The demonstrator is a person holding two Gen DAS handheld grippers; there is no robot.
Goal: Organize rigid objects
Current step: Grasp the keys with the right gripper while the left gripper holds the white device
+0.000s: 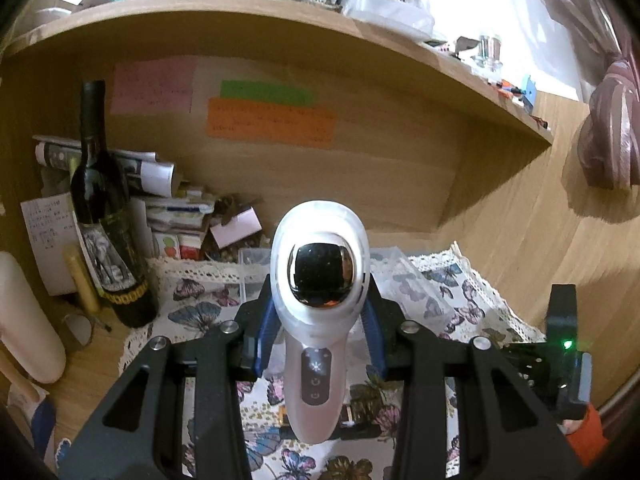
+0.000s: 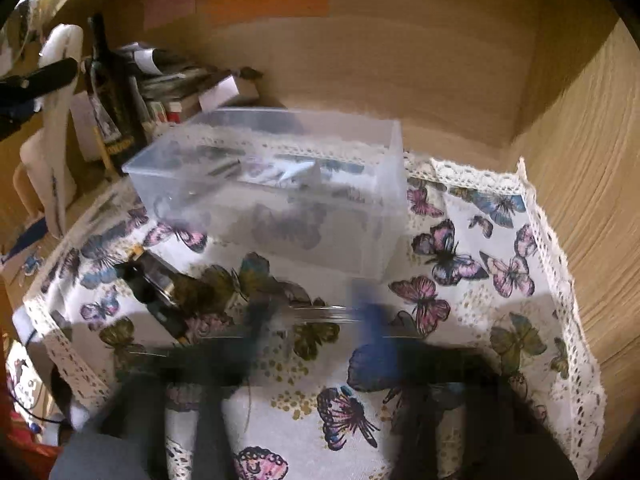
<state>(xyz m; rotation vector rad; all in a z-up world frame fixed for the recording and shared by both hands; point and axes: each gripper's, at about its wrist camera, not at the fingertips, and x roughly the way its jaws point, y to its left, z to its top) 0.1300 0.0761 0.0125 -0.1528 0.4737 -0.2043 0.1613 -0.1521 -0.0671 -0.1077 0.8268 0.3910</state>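
Held nearest the lens, the white handheld device point(image 1: 318, 312) is pinched between the blue pads point(image 1: 266, 332) of the left gripper point(image 1: 320, 320); the pads press on either side of its neck, just below the head. Its mirrored oval face points toward the camera and its button strip runs down the handle toward the bottom of the frame. It appears lifted clear of the butterfly tablecloth point(image 1: 192, 292), though contact beneath the handle is hidden.

Beyond the device's head, and partly hidden by it, stands the clear plastic box point(image 1: 256, 264). In the right wrist view the same clear plastic box point(image 2: 280, 196) is open-topped, sits on the cloth near the back wall, and already holds a few small items, too blurred to name. A dark object with metal fittings point(image 2: 156, 284) lies on the cloth just in front of the box, to its left.

Judged progress: partway. Some pieces seem stowed, the device is in transit and probably bound for the box, and the dark object remains to be collected.

Right gripper point(image 2: 320, 320): heavily motion-blurred low over the cloth, well short of the box; whether its fingers are spread or closed cannot be told.

Surroundings: a wine bottle point(image 1: 104, 216) and stacked papers point(image 1: 168, 204) stand at left under the wooden shelf point(image 1: 280, 16).
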